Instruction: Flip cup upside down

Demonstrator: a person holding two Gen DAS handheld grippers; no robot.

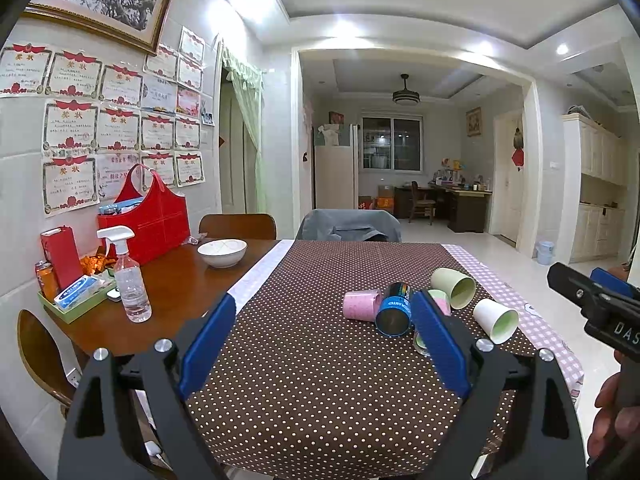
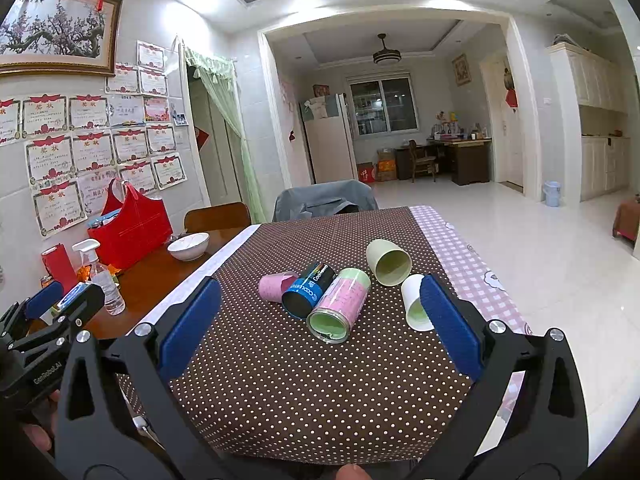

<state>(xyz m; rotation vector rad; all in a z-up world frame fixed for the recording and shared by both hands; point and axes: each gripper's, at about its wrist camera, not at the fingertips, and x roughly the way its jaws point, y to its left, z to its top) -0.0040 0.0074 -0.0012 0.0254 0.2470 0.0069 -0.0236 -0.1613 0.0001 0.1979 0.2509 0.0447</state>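
Item log, my rig. Five cups on tabletop (image 2: 320, 400), all lying on sides, none inverted yet; task not started as far as I can judge.
- pink cup (image 2: 274, 286), black/blue cup (image 2: 308, 290), pink-green cup (image 2: 340, 306): touching, centre cluster.
- green cup (image 2: 388, 261): just behind.
- white cup (image 2: 414, 300): rt side, partly behind a finger.

Left gripper (image 1: 322, 328): fingers wide, holding nothing, short of cluster.
Right gripper (image 2: 320, 312): fingers wide, empty, aimed at the pink-green cup.
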